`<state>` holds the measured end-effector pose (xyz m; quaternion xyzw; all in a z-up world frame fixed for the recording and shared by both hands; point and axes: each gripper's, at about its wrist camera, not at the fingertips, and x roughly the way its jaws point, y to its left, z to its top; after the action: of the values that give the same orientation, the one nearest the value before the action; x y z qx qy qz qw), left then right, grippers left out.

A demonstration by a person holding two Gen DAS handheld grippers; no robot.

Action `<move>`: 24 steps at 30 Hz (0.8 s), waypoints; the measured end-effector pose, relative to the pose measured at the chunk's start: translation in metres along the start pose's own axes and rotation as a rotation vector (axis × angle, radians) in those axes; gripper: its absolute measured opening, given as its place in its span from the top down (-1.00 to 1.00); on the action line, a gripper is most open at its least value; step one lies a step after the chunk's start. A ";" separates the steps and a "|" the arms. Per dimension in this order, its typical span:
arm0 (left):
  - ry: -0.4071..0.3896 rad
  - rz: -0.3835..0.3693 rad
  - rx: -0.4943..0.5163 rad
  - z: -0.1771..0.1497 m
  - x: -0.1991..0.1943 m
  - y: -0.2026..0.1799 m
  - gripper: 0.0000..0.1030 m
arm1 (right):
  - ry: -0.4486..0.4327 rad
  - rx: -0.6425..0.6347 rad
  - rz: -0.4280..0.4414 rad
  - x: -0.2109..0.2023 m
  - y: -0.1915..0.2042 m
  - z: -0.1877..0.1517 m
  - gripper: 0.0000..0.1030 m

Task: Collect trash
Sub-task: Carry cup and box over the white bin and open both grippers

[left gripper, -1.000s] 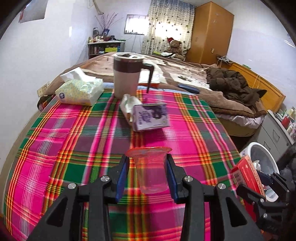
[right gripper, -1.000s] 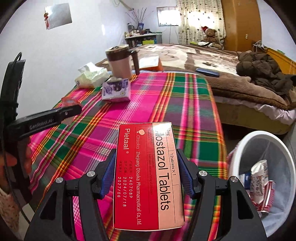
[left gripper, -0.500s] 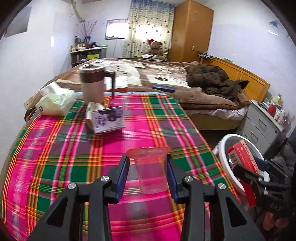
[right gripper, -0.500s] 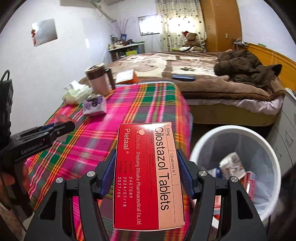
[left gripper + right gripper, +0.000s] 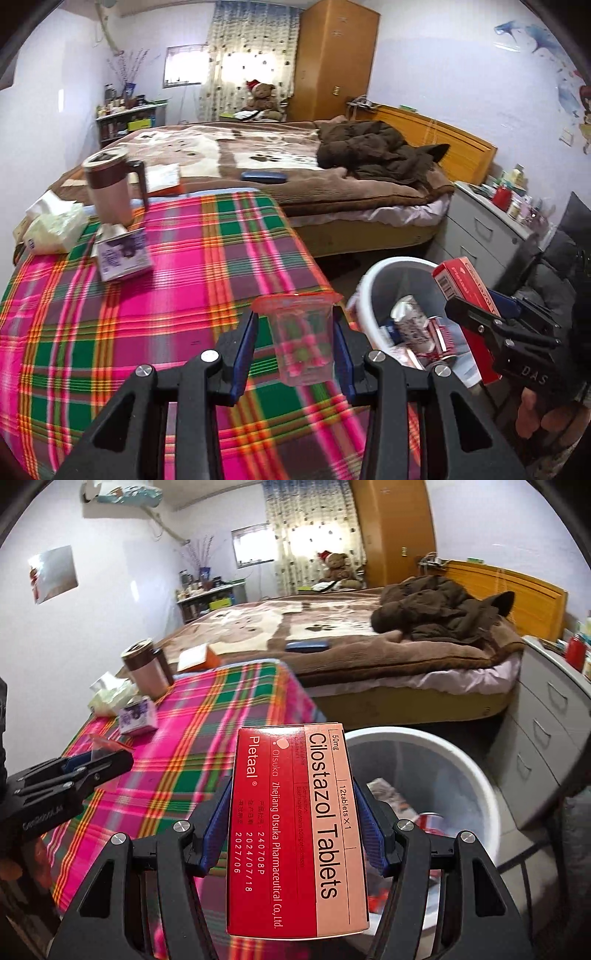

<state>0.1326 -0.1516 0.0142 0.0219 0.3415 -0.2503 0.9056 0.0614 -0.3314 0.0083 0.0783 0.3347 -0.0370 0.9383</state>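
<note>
The left gripper (image 5: 293, 345) pinches a thin, crushable plastic cup (image 5: 298, 341) at its sides above the worktop (image 5: 110, 332); the right gripper (image 5: 291, 829) clamps a light, stiff pill box (image 5: 295, 830) beside the bin (image 5: 476, 775).

Room evenly daylit; curtained window (image 5: 236, 70) blown out, glare noted. Motion blur seen on plaid tablecloth (image 5: 280, 424) near edge. Strong fisheye bending, dark vignette at corners.
</note>
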 end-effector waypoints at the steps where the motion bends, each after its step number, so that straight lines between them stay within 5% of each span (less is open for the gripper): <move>1: 0.002 -0.007 0.007 0.000 0.001 -0.006 0.21 | -0.002 0.004 -0.008 -0.002 -0.005 0.000 -0.22; 24: 0.103 -0.142 0.123 -0.004 0.056 -0.109 0.21 | 0.091 0.108 -0.146 0.015 -0.093 -0.011 -0.23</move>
<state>0.1146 -0.2710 -0.0100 0.0661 0.3726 -0.3327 0.8638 0.0550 -0.4213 -0.0215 0.1058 0.3795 -0.1195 0.9113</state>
